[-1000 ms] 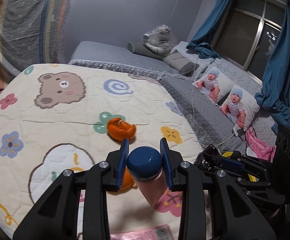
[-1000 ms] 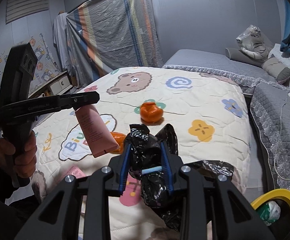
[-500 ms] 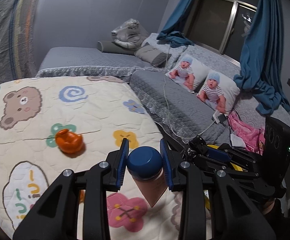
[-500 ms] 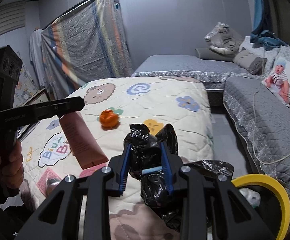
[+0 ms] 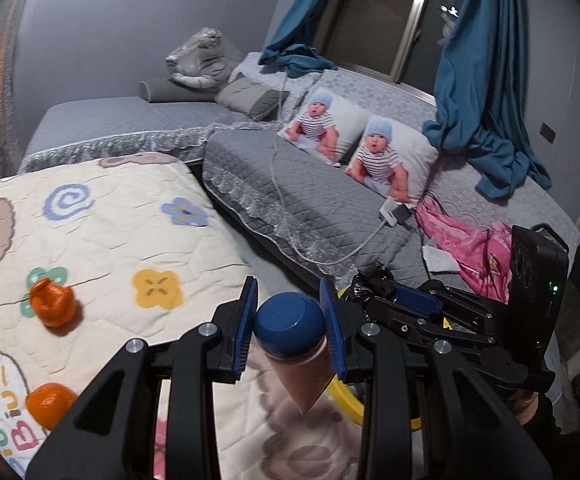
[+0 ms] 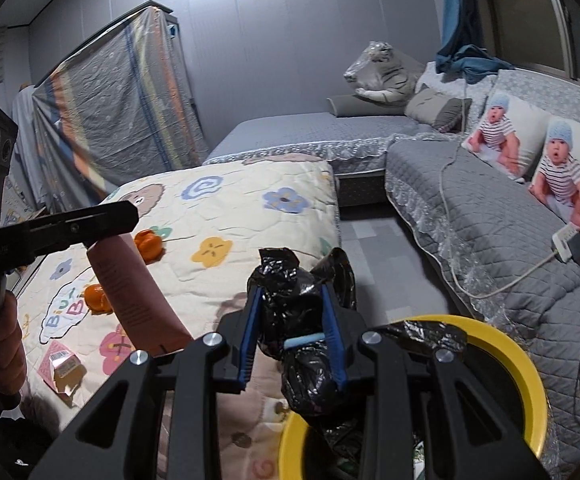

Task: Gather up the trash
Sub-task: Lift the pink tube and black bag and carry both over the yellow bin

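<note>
Left hand-held gripper [image 5: 289, 330] closed on a pink tube [image 6: 136, 292], pads squeezing the blue cap [image 5: 289, 328] so the tube hangs tip down and cannot slip. Held up in the air over the near right corner of the bed [image 5: 110, 216], just beside the yellow bin [image 6: 502, 350]. Looks like a carry toward the bin, with the drop not yet done.

Right hand-held gripper [image 6: 292, 338] closed on the black trash bag [image 6: 302, 312], pinching a bunched bit of its top. Probably gripped that way to keep the bag mouth up and open over the bin rim, so trash can fall in. Bag lining the bin, bin down on the floor by the bed's near right corner.

More trash left on the quilt: an orange peel [image 5: 52, 306] near the middle, another orange piece [image 5: 48, 404] by the near edge, and a small pink wrapper [image 6: 60, 362] close to the near edge too. Well apart from both grippers, so likely next after the tube.

Grey couch [image 6: 482, 216] across the gap of floor, with two baby pillows [image 5: 390, 160] and a white charger [image 5: 394, 210] on it.
</note>
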Action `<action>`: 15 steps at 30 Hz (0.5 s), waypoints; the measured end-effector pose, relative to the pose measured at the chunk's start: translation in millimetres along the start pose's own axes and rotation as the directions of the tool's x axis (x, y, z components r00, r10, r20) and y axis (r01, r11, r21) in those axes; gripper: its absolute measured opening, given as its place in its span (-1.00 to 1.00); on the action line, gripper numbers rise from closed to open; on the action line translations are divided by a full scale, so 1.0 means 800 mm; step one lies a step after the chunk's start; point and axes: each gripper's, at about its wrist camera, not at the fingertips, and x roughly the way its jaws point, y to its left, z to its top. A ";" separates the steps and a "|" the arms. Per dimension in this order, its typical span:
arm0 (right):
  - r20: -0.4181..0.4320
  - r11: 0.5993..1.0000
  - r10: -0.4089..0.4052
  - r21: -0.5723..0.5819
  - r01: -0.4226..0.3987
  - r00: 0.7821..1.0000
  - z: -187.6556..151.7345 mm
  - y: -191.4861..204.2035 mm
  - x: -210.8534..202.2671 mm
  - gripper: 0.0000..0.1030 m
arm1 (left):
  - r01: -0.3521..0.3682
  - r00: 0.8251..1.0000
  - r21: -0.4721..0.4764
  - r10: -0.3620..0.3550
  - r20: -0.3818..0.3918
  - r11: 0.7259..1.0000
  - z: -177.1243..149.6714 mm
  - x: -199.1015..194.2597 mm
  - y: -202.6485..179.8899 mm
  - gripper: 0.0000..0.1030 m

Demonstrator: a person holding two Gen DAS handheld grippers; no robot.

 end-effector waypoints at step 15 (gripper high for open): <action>-0.014 0.980 -0.148 0.131 0.149 0.989 -0.037 -0.078 -0.033 -0.46 | 0.099 0.994 0.086 -0.096 -0.045 0.991 -0.005 0.041 -0.077 -0.42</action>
